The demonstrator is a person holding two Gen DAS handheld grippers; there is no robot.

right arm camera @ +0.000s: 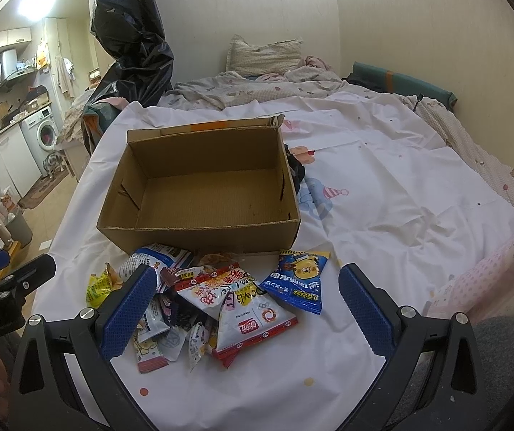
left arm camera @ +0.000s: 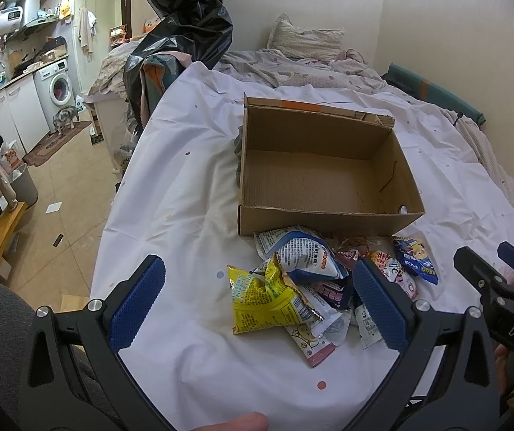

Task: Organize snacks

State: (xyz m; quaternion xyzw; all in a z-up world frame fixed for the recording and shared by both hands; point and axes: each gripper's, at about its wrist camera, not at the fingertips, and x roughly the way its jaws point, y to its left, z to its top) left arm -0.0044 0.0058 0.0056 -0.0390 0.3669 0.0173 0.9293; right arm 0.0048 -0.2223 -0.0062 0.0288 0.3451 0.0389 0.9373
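Observation:
An empty cardboard box [left arm camera: 314, 179] sits open on the white sheet, also in the right wrist view [right arm camera: 203, 194]. A pile of snack packets lies just in front of it. In it are a yellow packet [left arm camera: 264, 298], a blue-and-white bag [left arm camera: 303, 255], a small blue packet [right arm camera: 298, 280] and a red-and-white packet [right arm camera: 253, 319]. My left gripper [left arm camera: 257, 301] is open above the pile's left part, empty. My right gripper [right arm camera: 249, 309] is open above the pile's right part, empty. Each gripper shows at the edge of the other's view.
The white sheet [right arm camera: 400, 215] covers a bed with a rumpled duvet and pillow [right arm camera: 264, 54] at the far end. A black plastic bag [left arm camera: 185, 36] hangs at the bed's left. The bed's left edge drops to a tiled floor [left arm camera: 66, 186] and kitchen area.

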